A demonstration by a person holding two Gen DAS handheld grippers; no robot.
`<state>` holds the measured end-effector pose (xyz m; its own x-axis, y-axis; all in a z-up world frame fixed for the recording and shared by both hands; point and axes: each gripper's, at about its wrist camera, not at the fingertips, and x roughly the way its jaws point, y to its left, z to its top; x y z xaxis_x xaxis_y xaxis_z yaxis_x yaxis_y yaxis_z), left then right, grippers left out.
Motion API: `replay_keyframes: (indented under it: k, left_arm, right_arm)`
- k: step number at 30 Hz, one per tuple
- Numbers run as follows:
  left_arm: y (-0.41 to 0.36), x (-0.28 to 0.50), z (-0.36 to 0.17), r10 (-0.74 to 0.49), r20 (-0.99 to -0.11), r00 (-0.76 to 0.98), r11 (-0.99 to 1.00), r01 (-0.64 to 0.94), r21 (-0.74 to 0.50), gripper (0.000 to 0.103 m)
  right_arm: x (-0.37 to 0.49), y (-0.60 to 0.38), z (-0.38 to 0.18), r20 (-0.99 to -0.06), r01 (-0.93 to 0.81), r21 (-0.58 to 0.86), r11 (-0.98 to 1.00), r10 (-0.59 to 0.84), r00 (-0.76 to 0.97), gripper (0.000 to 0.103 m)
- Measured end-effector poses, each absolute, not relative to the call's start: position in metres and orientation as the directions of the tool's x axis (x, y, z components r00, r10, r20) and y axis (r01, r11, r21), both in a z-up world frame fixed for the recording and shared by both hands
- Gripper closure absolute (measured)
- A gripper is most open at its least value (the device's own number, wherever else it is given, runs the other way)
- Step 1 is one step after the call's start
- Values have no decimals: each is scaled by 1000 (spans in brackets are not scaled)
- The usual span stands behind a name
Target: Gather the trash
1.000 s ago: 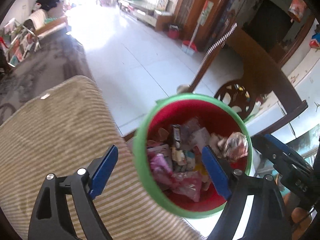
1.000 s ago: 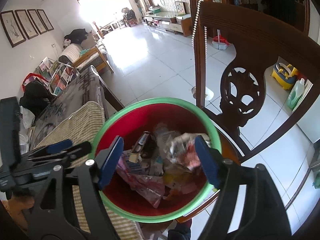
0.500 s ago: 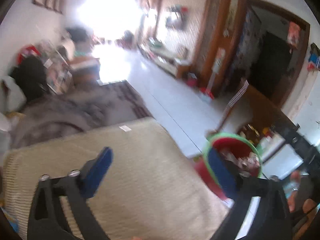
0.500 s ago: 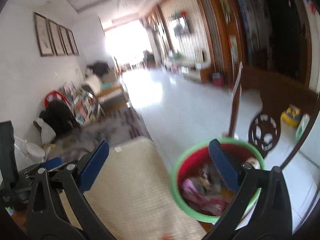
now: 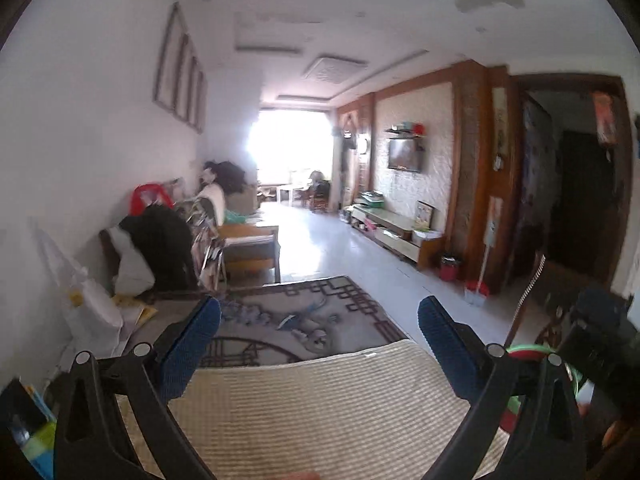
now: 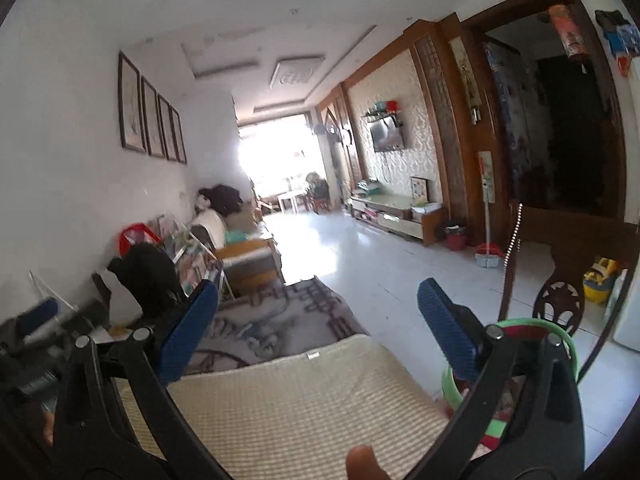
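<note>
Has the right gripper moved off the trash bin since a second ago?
Yes. The right gripper has swung up and left: the green-rimmed bin, centred between its fingers before, now sits low right, beside the striped mat.

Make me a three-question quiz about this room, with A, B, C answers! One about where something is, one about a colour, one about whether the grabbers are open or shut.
1. Where is the trash bin compared with the striped beige mat?
A. Just off the mat's right edge
B. In the middle of the mat
C. Far off by the window

2. What colour is the bin's rim?
A. Blue
B. Green
C. Yellow

3. How is the right gripper?
A. Shut on a wrapper
B. Shut on nothing
C. Open and empty

Answers:
1 A: in the right wrist view the bin sits low right, past the mat's edge.
2 B: a green ring tops the red bin.
3 C: its blue pads stand wide apart with nothing between them; the left gripper looks the same.
</note>
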<state>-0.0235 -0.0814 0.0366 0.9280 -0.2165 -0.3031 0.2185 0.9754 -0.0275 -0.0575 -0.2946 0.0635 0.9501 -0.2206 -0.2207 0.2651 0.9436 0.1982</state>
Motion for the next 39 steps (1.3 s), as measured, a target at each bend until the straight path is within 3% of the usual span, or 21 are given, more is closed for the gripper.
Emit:
replay_keyframes:
  k: [4, 10, 39]
  left_arm:
    - [-64, -13, 32, -196, -389, 900, 980, 196, -40, 8]
    - [-47, -11, 27, -185, -423, 887, 982, 182, -49, 8]
    - [-34, -13, 17, -177, -452, 874, 984, 174, -49, 8]
  right_arm:
    - [-52, -289, 61, -270, 294, 208, 933, -234, 934, 5]
    - [-55, -273, 60, -273, 307, 188, 933, -250, 929, 5]
    - [-59, -258, 55, -292, 311, 165, 936, -255, 922, 5]
